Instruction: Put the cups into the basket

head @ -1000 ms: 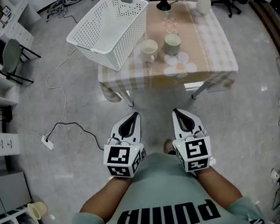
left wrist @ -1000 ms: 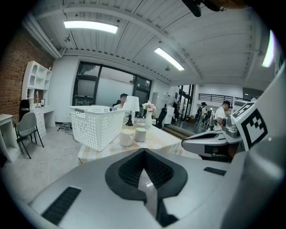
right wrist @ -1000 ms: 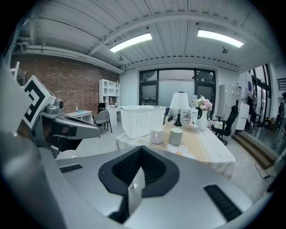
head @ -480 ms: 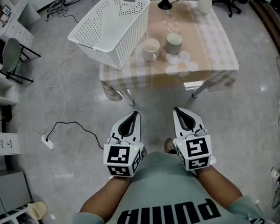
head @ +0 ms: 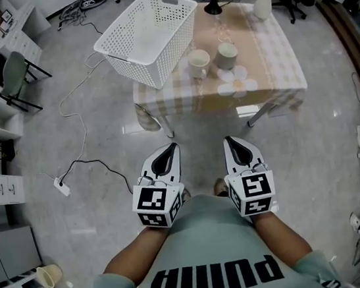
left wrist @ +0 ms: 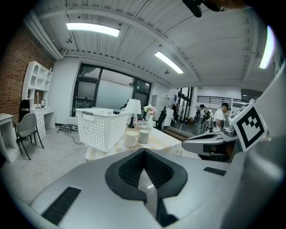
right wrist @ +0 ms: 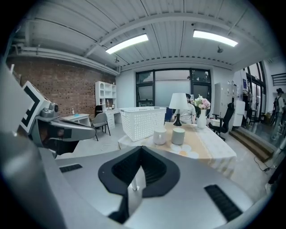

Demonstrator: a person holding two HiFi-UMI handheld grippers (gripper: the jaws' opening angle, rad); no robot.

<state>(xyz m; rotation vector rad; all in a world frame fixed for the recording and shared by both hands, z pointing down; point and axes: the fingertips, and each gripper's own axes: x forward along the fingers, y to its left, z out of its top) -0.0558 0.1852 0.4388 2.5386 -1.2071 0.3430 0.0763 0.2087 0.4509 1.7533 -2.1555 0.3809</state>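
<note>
Left gripper, jaws together, empty, right gripper beside it, jaws likewise together, empty, cream cup, pale green cup and basket well ahead.

A grey chair is seen on a polished grey floor; a brick wall, white shelving and tall windows are lit by ceiling strip lights.
</note>
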